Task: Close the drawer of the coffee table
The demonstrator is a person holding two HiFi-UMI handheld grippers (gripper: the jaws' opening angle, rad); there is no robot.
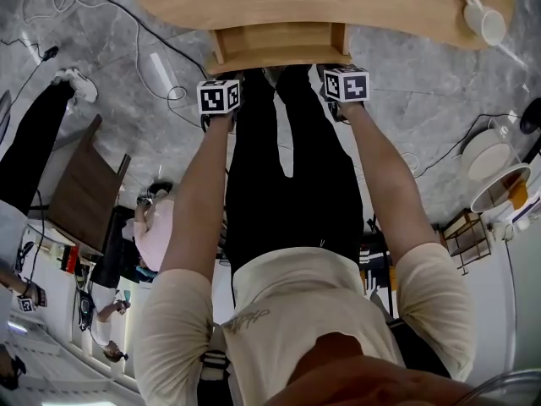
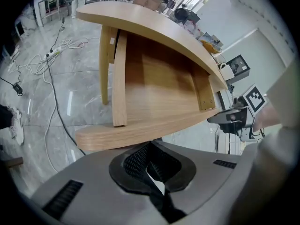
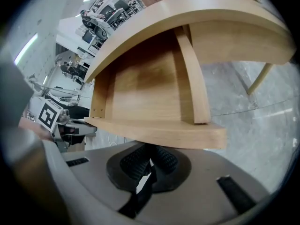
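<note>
The light wooden coffee table runs across the top of the head view, and its drawer stands pulled out toward me. My left gripper sits at the left end of the drawer front and my right gripper at the right end. In the left gripper view the drawer front lies just past the shut left gripper, with the drawer's underside above. The right gripper view shows the same drawer front right beyond the shut right gripper. Neither holds anything.
A white mug stands on the table's right end. Cables trail over the grey marble floor at left, beside a dark wooden board. Round white items and a small rack stand at right. My legs are below the drawer.
</note>
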